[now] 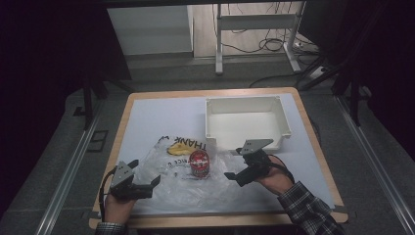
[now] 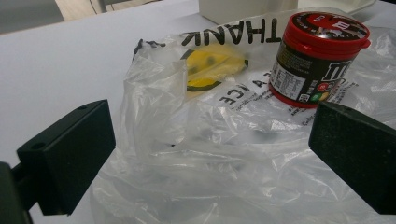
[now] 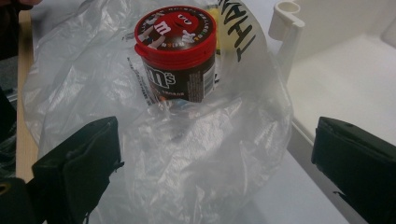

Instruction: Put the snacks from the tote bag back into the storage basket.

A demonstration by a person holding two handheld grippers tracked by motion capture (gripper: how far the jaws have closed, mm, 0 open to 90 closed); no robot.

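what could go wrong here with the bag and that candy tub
The candy tub stands upright on the thin plastic bag, so tugging the film with the left gripper or right gripper, both open near its edges, could tip it or send it rolling. The crumpled film may also slip from the jaws. The white bin sits close to the right gripper, so a wide swing might knock it.

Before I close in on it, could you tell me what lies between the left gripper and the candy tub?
Crumpled clear plastic bag fills the stretch from the left gripper to the candy tub, as the left gripper view shows.
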